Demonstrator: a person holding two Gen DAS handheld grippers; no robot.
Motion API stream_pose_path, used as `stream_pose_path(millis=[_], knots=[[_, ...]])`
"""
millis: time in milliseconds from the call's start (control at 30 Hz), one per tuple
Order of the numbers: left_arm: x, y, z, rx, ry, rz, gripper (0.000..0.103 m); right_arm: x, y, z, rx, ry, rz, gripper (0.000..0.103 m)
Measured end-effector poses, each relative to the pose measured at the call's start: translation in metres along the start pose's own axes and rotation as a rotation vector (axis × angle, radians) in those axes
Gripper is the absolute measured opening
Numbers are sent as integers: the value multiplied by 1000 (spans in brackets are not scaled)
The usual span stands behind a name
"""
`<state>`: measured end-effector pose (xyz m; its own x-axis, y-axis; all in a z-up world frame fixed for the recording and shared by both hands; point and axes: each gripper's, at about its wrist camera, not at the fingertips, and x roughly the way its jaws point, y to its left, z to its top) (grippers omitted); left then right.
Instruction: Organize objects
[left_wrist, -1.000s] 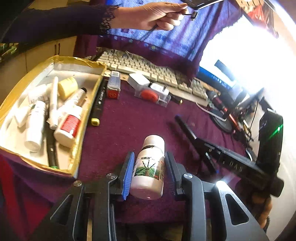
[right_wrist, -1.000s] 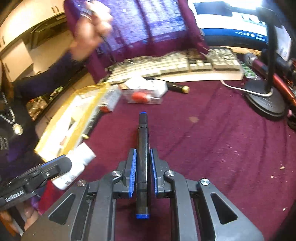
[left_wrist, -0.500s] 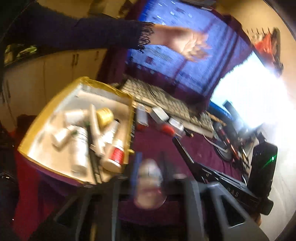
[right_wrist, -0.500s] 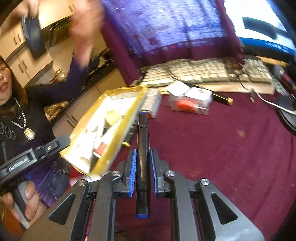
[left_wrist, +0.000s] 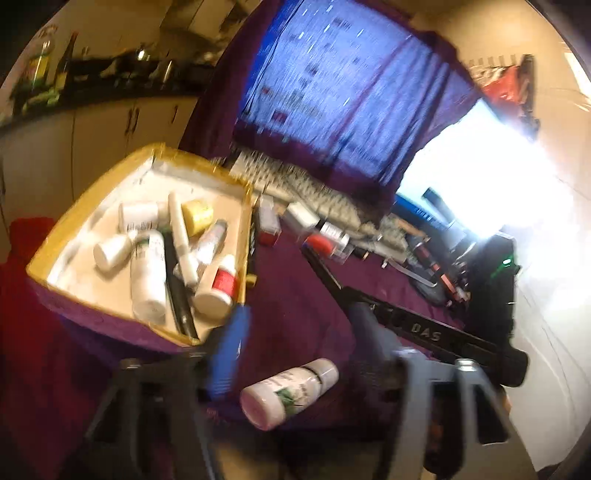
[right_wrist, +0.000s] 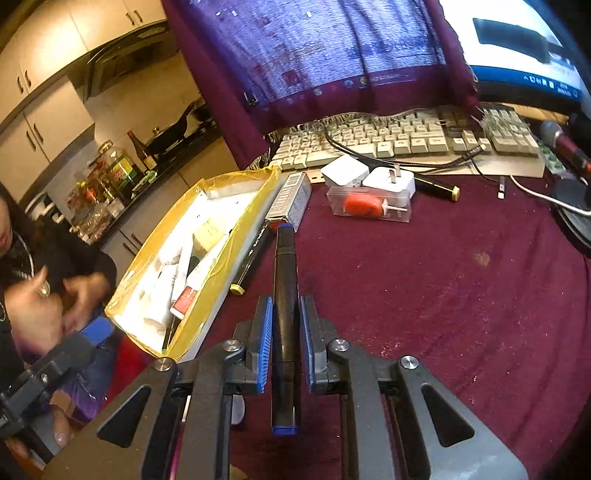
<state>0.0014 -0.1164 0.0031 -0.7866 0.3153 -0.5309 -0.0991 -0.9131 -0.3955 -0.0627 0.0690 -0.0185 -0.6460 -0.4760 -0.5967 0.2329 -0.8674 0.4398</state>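
Note:
My left gripper (left_wrist: 299, 347) is blurred and its jaws are opening. A white bottle with a green label (left_wrist: 288, 391) lies tipped on its side between them, and neither pad touches it. Up and to the left is the yellow-rimmed box (left_wrist: 110, 177), holding several white bottles, tubes and a black pen. My right gripper (right_wrist: 286, 317) is shut on a black marker with blue ends (right_wrist: 284, 280). It points away from me, just right of the box (right_wrist: 221, 266), over the maroon cloth.
A black pen with a yellow end (right_wrist: 251, 262) and a small barcoded carton (right_wrist: 290, 199) lie along the box's right side. Behind them are two white chargers (right_wrist: 388, 181), a clear case with an orange piece (right_wrist: 365, 206), a keyboard (right_wrist: 406, 136) and a cloth-draped monitor. A person's hands (right_wrist: 55, 299) are at the left.
The left gripper lifted the bottle and swung toward the box; its jaws spread and the bottle tipped sideways, loose. The right gripper moved toward the box with the marker. The person's raised hand dropped.

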Motion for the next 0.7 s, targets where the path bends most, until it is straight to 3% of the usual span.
stream_pose_path(millis=[67,167,267,433,500,533,700], knots=[[-6,-5,4,36,-9,16,62,0,-2,0,1,1,6,13],[1,-18,-1,164,65,-9,63,-2,-4,-2,10,0,15,13],[30,-36,-18,339,137,83,62,-4,-3,-3,4,2,13,13],[53,-48,-37,433,242,141,48,-6,-7,-5,9,-5,24,13],[59,-48,-42,440,259,182,41,-6,-10,-7,15,1,27,13],[62,-46,-41,422,262,202,31,-6,-12,-7,17,3,26,13],[69,-43,-38,333,271,172,29,-13,-19,-11,29,-6,15,13]])
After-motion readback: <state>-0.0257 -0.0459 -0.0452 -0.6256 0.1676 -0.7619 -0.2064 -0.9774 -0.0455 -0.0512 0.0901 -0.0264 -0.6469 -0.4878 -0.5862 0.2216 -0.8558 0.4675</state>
